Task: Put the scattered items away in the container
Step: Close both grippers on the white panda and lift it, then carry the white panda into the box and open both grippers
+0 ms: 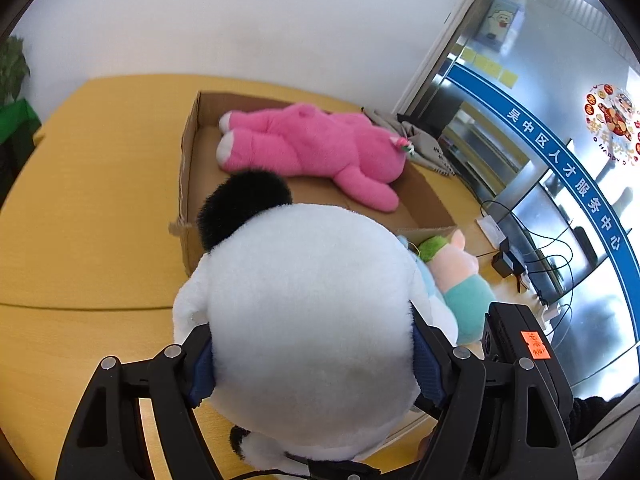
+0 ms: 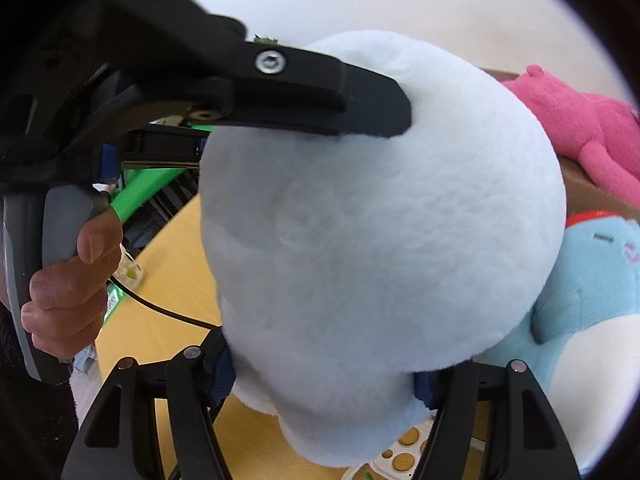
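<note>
A big white plush panda (image 1: 308, 316) with a black ear fills the left wrist view. My left gripper (image 1: 312, 364) is shut on its head, one blue pad on each side. In the right wrist view the same panda (image 2: 376, 216) is held by my right gripper (image 2: 324, 384), shut on its lower part, with the left gripper's finger (image 2: 352, 100) pressing it from above. The cardboard box (image 1: 188, 168) lies just beyond, with a pink plush bear (image 1: 312, 148) inside. A light blue plush (image 2: 592, 280) and a small pig plush (image 1: 460, 276) lie beside the panda.
The yellow table (image 1: 92, 200) stretches to the left of the box. A grey cloth (image 1: 416, 140) lies behind the box. Cables and small black devices (image 1: 516, 256) sit at the right table edge by the glass wall. A white palette-like item (image 2: 400, 456) lies under the panda.
</note>
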A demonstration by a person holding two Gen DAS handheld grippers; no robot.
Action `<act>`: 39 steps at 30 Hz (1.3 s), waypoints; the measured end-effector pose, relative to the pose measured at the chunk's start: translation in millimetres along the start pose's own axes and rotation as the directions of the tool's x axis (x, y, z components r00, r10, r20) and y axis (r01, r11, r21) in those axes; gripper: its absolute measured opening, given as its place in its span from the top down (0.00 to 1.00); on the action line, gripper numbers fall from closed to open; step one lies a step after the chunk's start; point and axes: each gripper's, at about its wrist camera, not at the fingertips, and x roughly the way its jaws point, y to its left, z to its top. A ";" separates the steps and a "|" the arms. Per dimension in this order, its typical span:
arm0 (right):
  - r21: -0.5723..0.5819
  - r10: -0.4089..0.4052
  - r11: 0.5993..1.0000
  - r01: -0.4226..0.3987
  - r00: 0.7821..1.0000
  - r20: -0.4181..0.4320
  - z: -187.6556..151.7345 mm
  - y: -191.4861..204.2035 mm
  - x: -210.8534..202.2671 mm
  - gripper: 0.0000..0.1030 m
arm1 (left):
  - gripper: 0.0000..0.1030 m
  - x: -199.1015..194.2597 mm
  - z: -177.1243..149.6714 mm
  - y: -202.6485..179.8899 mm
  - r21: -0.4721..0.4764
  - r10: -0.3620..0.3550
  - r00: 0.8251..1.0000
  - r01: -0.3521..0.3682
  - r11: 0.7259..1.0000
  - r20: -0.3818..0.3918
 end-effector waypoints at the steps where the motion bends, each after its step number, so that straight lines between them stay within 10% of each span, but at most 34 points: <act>1: 0.000 0.010 1.000 -0.010 1.000 0.011 2.3 2.2 -6.6 0.34 | 0.21 -5.7 3.0 -4.3 0.012 0.006 1.000 -0.007 1.000 0.013; 14: -0.057 0.007 0.998 0.000 0.993 0.121 38.2 9.0 -81.6 0.35 | 0.21 -41.1 55.9 -38.6 0.143 -0.031 0.991 0.013 0.990 0.128; 25: -0.083 -0.092 0.991 0.107 0.982 0.167 118.2 -28.6 -105.5 0.35 | 0.21 -6.1 162.4 -36.8 0.191 -0.098 0.984 0.068 0.979 0.151; 39: 0.082 -0.083 0.992 0.099 0.980 -0.183 118.4 -116.1 21.6 0.35 | 0.18 175.9 179.8 92.5 -0.077 -0.074 0.988 0.063 0.995 -0.137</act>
